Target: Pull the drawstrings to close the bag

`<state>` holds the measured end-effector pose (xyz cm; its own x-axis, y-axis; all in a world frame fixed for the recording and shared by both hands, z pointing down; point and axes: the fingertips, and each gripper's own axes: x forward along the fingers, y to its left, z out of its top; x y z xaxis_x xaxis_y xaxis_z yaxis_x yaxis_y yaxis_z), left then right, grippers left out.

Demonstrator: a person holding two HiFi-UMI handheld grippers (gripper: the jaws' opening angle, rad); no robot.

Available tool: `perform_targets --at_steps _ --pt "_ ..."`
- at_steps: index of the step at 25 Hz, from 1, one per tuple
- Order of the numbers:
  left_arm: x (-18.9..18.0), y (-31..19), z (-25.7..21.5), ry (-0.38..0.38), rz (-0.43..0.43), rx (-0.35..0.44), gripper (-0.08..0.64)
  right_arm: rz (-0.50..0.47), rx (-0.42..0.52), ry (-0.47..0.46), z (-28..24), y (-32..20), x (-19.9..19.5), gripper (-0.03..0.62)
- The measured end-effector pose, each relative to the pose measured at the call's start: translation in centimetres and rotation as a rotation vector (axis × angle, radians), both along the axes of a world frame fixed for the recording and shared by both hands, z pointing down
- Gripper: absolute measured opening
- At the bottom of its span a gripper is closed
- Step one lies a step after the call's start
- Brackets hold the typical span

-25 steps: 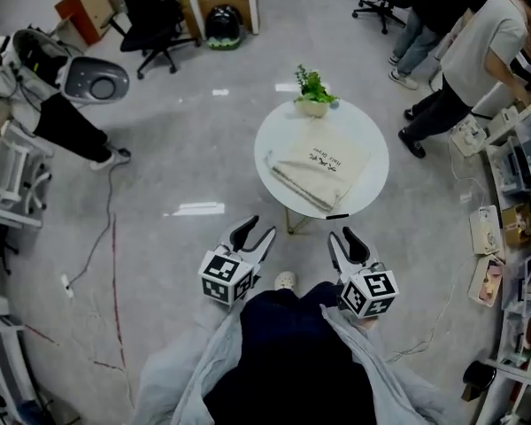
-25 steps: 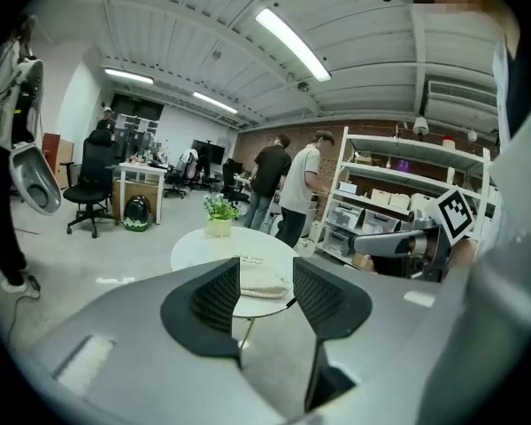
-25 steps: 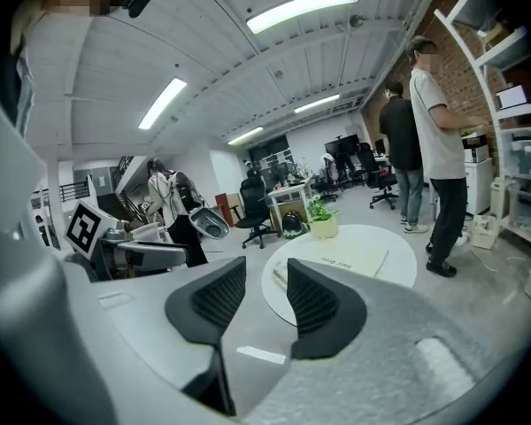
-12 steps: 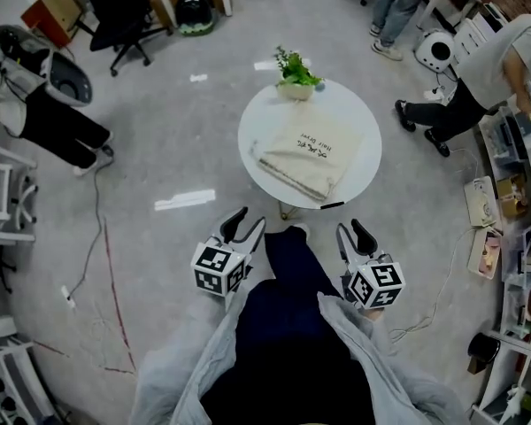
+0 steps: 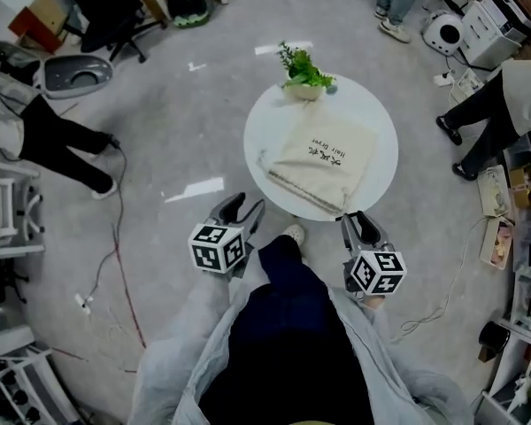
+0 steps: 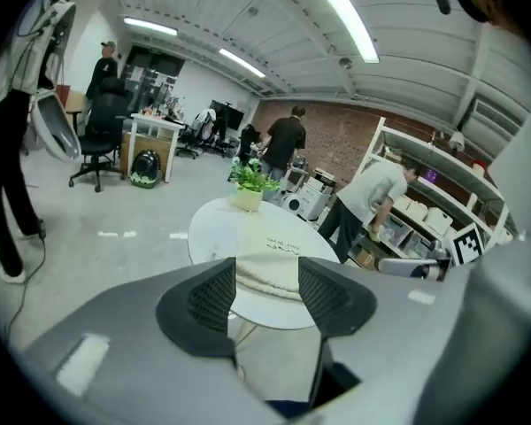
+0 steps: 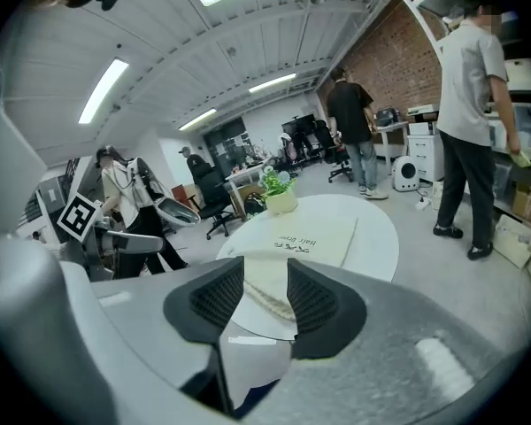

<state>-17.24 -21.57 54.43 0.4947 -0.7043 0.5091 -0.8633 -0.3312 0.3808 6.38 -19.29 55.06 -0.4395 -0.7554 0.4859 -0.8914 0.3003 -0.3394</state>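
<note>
Cream cloth drawstring bag (image 5: 323, 162) lies flat on round white table (image 5: 274, 118), dark print on its upper face, hemmed edge turned to the near side. It covers the middle and near-right part of the tabletop. Small green potted plant (image 5: 303, 71) stands at the table's far edge, apart from the bag.

Left gripper (image 5: 246, 209) held over the grey floor (image 5: 177, 149), near-left of the table, not touching it. Jaws opening; nothing between the pads, bag only seen beyond them in the left gripper view.

Right gripper (image 5: 354, 222) at the table's near-right rim, just short of the bag's near edge. Jaws spread with a clear gap, nothing pinched.

Holder's white shoe (image 5: 292, 232) shows between the two grippers. Other people stand well off at far right.
</note>
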Motion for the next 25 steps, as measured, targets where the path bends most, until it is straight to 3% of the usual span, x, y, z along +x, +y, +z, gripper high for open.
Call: perform_targets --at_steps 5,15,25 --pt "-1.6 -6.2 2.7 0.109 -0.095 -0.119 0.249 0.124 -0.103 -0.01 3.2 -1.9 1.0 0.159" --pt "-1.5 -12.3 10.1 0.108 -0.153 -0.362 0.275 0.356 -0.297 -0.196 8.1 -3.9 3.3 0.199" --pt "0.3 -13.3 12.9 0.026 -0.132 -0.434 0.264 0.339 -0.408 -0.192 11.3 -4.3 2.3 0.201"
